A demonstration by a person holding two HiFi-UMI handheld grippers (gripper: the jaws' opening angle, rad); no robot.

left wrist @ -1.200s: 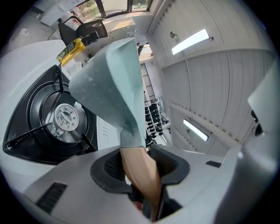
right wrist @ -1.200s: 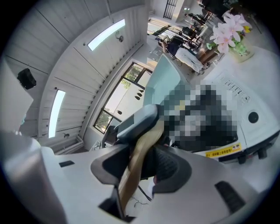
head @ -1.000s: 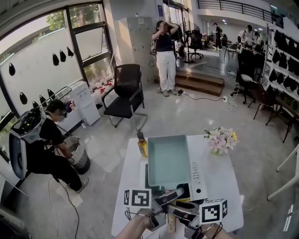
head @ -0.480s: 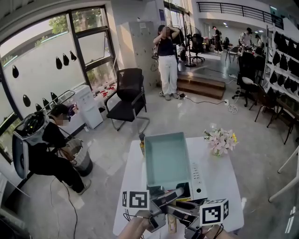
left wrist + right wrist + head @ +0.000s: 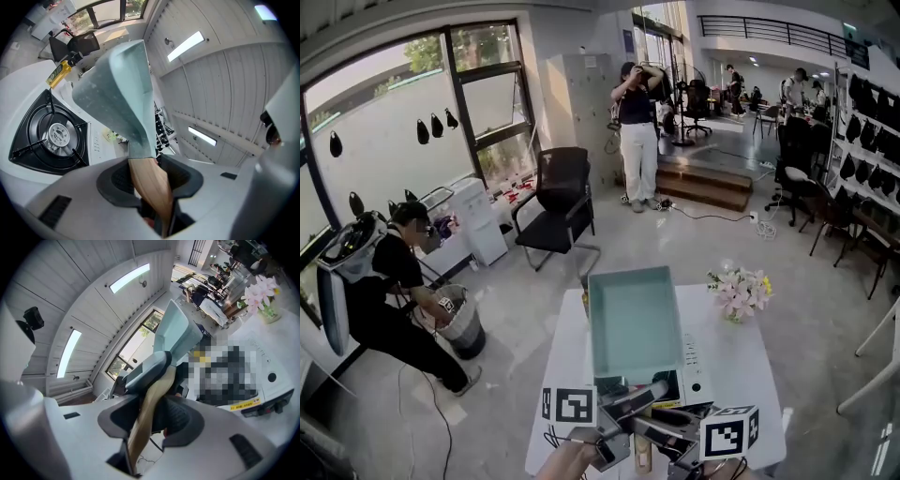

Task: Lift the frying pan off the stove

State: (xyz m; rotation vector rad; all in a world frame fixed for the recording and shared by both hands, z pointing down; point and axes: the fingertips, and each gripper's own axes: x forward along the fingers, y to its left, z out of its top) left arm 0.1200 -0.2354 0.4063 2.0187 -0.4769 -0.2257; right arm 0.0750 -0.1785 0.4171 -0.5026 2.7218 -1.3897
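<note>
A teal square frying pan [image 5: 632, 323] hangs above the white stove [image 5: 698, 364], tilted up on its wooden handle [image 5: 643, 451]. Both grippers hold that handle at the bottom of the head view: my left gripper [image 5: 639, 396] nearer the pan, my right gripper [image 5: 664, 429] just behind it. In the left gripper view the handle [image 5: 147, 180] runs between the jaws of the left gripper [image 5: 150, 164], with the pan [image 5: 119, 93] rising over the bare black burner [image 5: 56, 136]. The right gripper [image 5: 152, 413] is shut on the handle [image 5: 150, 411] too, with the pan [image 5: 177, 333] beyond it.
The stove sits on a white table [image 5: 752, 375] with pink flowers [image 5: 739, 289] at its far right. A yellow oil bottle [image 5: 58, 75] stands beyond the burner. A black chair [image 5: 562, 199], a crouching person [image 5: 384, 300] and a standing person [image 5: 639, 122] are on the floor beyond.
The pan has come up and now hides the oil bottle in the head view. Both grippers keep their hold on the handle.
</note>
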